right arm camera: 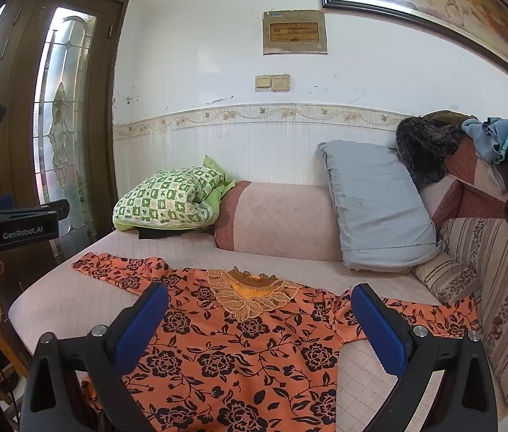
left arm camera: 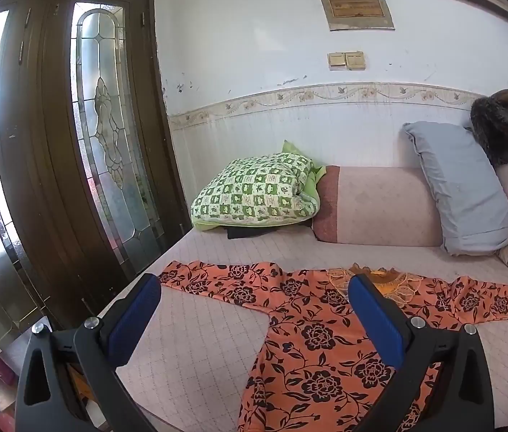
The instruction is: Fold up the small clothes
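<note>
An orange long-sleeved top with black flowers [left arm camera: 311, 338] [right arm camera: 239, 345] lies spread flat on the pale quilted bed, both sleeves stretched out sideways and its embroidered neckline [right arm camera: 252, 293] towards the wall. My left gripper [left arm camera: 254, 309] hovers above the top's left half, open, with nothing between its blue pads [left arm camera: 135, 320]. Over the middle of the top my right gripper [right arm camera: 259, 320] also stands open and holds nothing. Neither gripper touches the cloth. The left gripper's body and the hand that carries it show at the left edge of the right wrist view.
Against the wall lie a green checked pillow [left arm camera: 254, 190], a pink bolster [left arm camera: 376, 205] and a grey pillow [right arm camera: 376, 205]. Striped cushions [right arm camera: 495, 288] and piled clothes [right arm camera: 506, 136] bound the bed's right side. A dark wooden glazed door [left arm camera: 84, 144] stands left of the bed edge.
</note>
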A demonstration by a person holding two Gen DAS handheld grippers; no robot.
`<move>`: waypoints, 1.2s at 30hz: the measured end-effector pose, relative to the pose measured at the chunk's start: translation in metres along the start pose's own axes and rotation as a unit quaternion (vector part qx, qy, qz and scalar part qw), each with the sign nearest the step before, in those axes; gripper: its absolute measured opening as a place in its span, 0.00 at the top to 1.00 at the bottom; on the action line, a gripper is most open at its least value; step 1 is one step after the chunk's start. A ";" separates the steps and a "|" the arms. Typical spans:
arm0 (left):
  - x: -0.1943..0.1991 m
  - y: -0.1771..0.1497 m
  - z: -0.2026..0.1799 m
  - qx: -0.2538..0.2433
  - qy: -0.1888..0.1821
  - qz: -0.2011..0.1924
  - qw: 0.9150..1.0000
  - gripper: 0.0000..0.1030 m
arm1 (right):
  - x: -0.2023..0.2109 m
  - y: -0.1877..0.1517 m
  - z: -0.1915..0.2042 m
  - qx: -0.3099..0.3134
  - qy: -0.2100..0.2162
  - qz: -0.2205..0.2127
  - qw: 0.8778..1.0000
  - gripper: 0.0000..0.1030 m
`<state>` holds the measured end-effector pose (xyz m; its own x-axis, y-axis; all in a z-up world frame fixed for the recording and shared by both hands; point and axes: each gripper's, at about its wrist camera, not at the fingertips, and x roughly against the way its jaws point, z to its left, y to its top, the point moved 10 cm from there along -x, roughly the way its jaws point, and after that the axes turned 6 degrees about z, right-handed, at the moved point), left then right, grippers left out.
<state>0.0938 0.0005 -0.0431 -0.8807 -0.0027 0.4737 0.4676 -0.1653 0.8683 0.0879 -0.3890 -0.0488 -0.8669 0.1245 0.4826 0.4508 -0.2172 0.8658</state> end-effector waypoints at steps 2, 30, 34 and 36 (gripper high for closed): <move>0.002 0.001 -0.001 -0.001 -0.001 -0.001 1.000 0.00 | 0.000 0.001 -0.001 0.000 0.000 0.000 1.000 0.00; 0.005 -0.002 -0.002 -0.003 -0.008 -0.004 1.000 0.00 | -0.010 0.007 -0.009 -0.003 -0.057 0.046 0.997 0.00; 0.005 -0.002 -0.006 -0.007 -0.008 -0.002 1.000 0.00 | -0.012 0.008 -0.019 -0.010 -0.070 0.054 0.996 0.00; 0.006 -0.001 -0.007 -0.009 -0.009 -0.002 1.000 0.00 | -0.013 0.008 -0.023 -0.012 -0.073 0.056 0.996 0.00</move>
<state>0.0873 -0.0060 -0.0420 -0.8810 0.0163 0.4729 0.4623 -0.1829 0.8677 0.0981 -0.4146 -0.0513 -0.7712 0.2371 0.5909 0.5357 -0.2600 0.8034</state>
